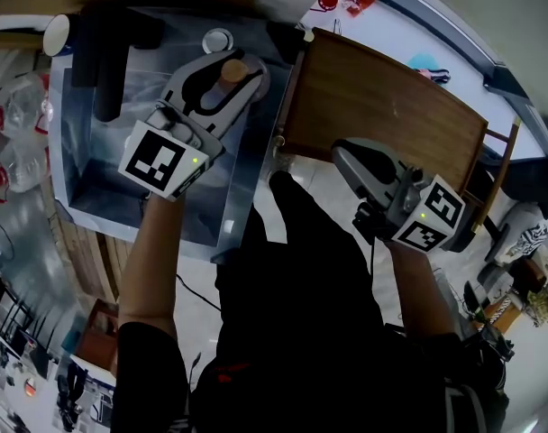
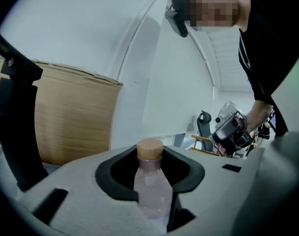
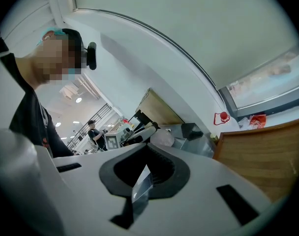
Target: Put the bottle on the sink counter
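Item: bottle (image 2: 152,188), pale pink with a tan cap, upright between the jaws of my left claw (image 1: 224,84), which are part closed and pressed on its body. It is held over the metal sink (image 1: 94,197). My right claw (image 1: 351,165), jaws together with nothing between them, is over the near edge of the brown wooden desk (image 1: 391,106) just beside the sink.
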A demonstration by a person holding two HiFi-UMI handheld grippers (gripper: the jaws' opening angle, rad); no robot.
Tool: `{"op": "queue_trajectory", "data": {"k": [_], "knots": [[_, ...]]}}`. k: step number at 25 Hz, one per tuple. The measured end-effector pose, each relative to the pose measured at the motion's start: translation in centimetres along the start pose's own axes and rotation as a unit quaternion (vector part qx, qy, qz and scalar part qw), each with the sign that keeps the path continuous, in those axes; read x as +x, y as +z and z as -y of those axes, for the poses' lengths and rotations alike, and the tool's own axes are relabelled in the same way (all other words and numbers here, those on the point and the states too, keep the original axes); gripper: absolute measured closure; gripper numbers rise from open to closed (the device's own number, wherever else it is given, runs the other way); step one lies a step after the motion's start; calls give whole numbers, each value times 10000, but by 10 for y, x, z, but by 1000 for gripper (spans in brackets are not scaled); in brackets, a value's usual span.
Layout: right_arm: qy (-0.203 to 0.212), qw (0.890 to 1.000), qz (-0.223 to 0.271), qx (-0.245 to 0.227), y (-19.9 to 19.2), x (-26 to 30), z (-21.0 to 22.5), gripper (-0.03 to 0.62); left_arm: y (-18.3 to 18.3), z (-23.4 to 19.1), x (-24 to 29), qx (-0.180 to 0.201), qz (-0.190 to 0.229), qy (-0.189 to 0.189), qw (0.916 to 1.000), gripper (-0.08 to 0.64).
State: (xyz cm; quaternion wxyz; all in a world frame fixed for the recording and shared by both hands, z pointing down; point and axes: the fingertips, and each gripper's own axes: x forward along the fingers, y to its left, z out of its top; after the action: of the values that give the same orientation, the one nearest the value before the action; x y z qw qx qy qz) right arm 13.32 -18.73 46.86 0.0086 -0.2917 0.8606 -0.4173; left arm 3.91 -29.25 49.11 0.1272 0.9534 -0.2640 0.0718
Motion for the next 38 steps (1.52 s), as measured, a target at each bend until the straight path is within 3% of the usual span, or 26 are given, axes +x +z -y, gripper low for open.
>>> {"op": "queue_trajectory", "data": {"k": [17,38], "knots": [[77,10000,7,43,-3,-1,-1,588,-6,11,3,446,-235,378,9980,428],[97,9998,147,32,-8,-18,-10,588,-10,15,5,624,-232,656,9956,424]]}}
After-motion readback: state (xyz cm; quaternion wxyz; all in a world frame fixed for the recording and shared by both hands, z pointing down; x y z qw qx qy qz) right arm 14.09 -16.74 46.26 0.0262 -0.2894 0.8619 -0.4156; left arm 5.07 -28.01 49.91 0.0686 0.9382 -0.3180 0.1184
